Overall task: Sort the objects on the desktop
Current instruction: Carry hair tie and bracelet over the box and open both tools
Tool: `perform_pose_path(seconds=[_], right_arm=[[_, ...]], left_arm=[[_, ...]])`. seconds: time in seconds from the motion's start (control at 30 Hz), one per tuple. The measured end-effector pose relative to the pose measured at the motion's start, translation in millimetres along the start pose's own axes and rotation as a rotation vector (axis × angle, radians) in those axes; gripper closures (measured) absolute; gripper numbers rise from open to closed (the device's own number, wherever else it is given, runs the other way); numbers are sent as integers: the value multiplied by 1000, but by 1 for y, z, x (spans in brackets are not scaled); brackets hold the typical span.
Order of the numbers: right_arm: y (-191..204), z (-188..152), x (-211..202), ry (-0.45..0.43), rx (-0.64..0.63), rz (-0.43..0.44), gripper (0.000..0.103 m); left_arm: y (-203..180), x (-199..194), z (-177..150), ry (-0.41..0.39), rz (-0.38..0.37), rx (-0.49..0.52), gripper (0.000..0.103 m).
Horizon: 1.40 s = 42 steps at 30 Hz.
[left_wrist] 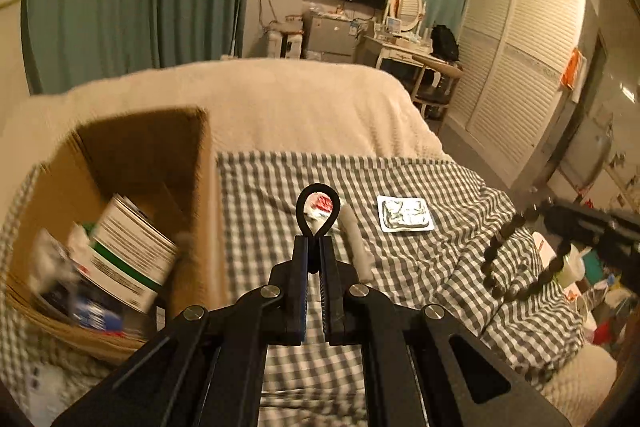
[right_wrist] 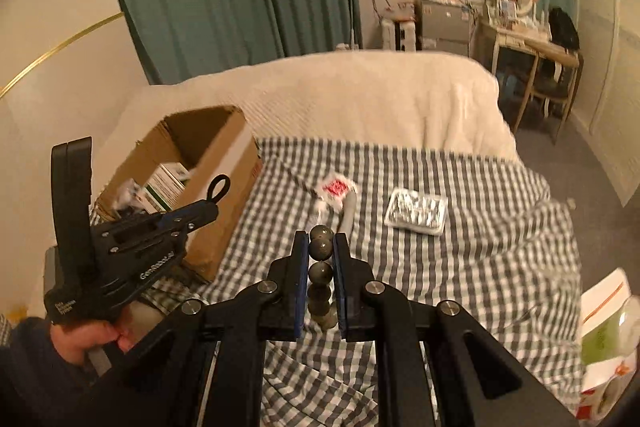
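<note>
My left gripper is shut on a black hair tie, whose loop sticks up past the fingertips; it also shows in the right wrist view, just right of the cardboard box. My right gripper is shut on a dark bead bracelet, which hangs in a loop in the left wrist view. On the checked cloth lie a white packet with a red print, a grey tube and a foil blister pack.
The open box holds a white-and-green carton and several other items. A cream blanket covers the bed beyond the cloth. A white bag sits at the right edge. A dresser and wardrobe stand farther back.
</note>
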State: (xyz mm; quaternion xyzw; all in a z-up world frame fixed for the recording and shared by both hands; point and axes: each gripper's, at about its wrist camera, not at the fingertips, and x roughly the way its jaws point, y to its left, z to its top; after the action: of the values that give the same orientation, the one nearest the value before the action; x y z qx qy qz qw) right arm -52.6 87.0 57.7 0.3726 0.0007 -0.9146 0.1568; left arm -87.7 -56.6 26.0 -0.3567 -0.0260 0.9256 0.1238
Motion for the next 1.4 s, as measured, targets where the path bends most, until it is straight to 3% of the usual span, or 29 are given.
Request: perform_pose_path(seconds=[0.23, 0.47, 0.73, 0.93, 1.0, 1.03, 1.07, 1.1, 1.17, 1.4], right_arm=[[56, 45, -14, -32, -104, 16, 92], [126, 87, 10, -27, -167, 105, 92], [189, 114, 72, 33, -211, 179, 92], [200, 125, 123, 71, -214, 208, 92], [199, 127, 131, 61, -213, 215, 86], [197, 129, 133, 58, -208, 219, 73], [190, 131, 132, 49, -194, 224, 64], [184, 133, 130, 36, -178, 225, 52], [167, 134, 120, 4, -150, 219, 48], [98, 126, 71, -46, -119, 66, 48]], left_arm=[[38, -35, 24, -50, 70, 26, 98], [103, -48, 41, -78, 178, 22, 98], [167, -21, 42, -27, 270, -21, 98], [186, 11, 31, 38, 260, -52, 96], [188, 17, 31, 48, 267, -47, 83], [187, 19, 30, 52, 267, -44, 58], [186, 21, 30, 55, 279, -42, 25], [185, 20, 30, 43, 304, -44, 16], [180, 14, 31, -7, 339, -54, 10], [138, -7, 44, -30, 277, -56, 10]])
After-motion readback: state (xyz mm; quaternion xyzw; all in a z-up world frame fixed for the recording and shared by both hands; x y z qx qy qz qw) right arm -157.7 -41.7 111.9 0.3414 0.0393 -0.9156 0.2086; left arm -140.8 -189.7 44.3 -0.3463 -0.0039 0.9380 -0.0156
